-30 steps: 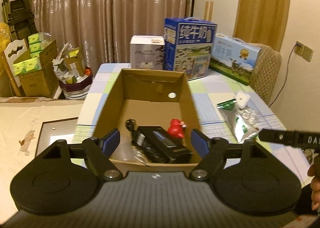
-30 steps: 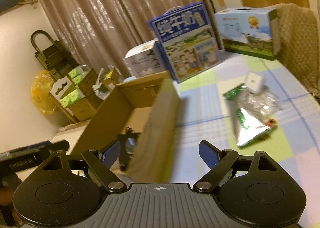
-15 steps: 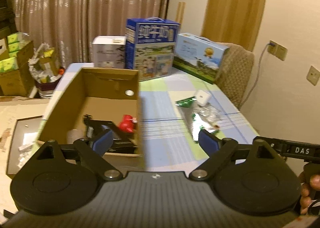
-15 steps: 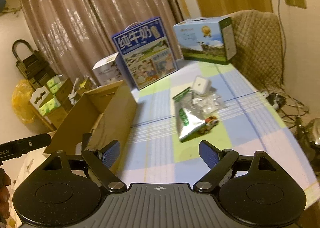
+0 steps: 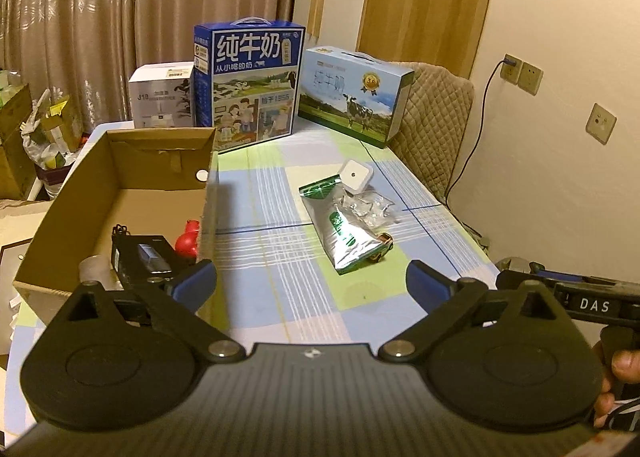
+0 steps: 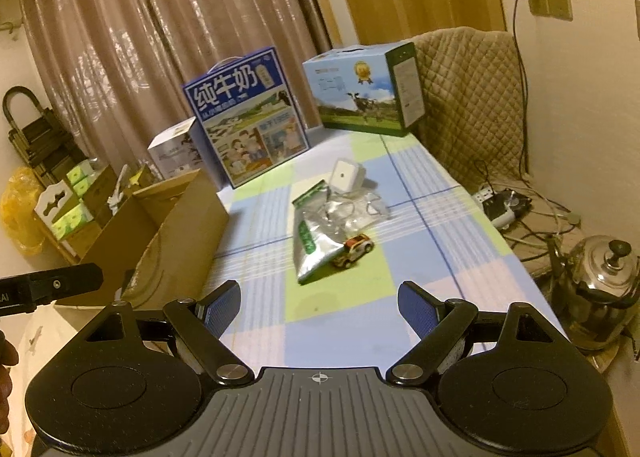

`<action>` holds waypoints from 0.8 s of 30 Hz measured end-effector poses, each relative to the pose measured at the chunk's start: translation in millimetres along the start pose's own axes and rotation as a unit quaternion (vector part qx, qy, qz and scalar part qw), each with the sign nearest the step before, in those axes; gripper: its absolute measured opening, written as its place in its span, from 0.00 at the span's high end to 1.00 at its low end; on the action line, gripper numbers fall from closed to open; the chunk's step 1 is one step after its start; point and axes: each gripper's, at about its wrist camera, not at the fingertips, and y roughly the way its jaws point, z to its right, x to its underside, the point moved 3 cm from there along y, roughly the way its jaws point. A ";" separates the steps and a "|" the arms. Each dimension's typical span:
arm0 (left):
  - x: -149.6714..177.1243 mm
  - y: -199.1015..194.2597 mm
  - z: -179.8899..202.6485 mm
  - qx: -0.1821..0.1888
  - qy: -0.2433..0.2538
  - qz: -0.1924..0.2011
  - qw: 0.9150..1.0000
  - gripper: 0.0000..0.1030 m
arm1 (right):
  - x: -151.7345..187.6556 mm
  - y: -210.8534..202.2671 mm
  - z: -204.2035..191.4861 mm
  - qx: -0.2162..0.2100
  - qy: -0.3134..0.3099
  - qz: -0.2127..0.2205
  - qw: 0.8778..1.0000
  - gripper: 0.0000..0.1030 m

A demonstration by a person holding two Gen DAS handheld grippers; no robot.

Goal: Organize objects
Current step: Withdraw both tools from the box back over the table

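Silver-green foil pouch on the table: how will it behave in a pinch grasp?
The foil pouch lies flat and creased, so it is probably floppy and light. Its glossy skin may slip. The toy car touching its edge could roll off.

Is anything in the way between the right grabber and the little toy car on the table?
No, nothing visible blocks it. The right gripper is open and only bare tablecloth lies between it and the toy car. The car does touch the edge of the silver-green pouch on its left, so that side is crowded.

Matt brown cardboard box; shiny foil pouch; glossy metal kettle; quilted cloth chair cover.
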 end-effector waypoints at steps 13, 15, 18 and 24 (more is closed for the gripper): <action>-9.4 29.5 11.9 -0.004 0.001 -0.014 1.000 0.03 | -7.3 9.9 17.9 0.001 -0.023 0.003 1.000 0.19; -11.8 37.8 13.1 -0.006 0.001 -0.017 1.000 0.03 | -9.1 14.7 20.2 0.002 -0.032 0.002 0.999 0.19; -14.1 52.9 14.6 -0.004 -0.002 -0.024 1.000 0.03 | -11.1 25.5 23.5 0.001 -0.046 -0.004 0.999 0.19; -19.0 91.0 16.0 -0.004 -0.003 -0.040 0.999 0.02 | -13.6 58.9 31.7 -0.005 -0.087 -0.024 0.996 0.19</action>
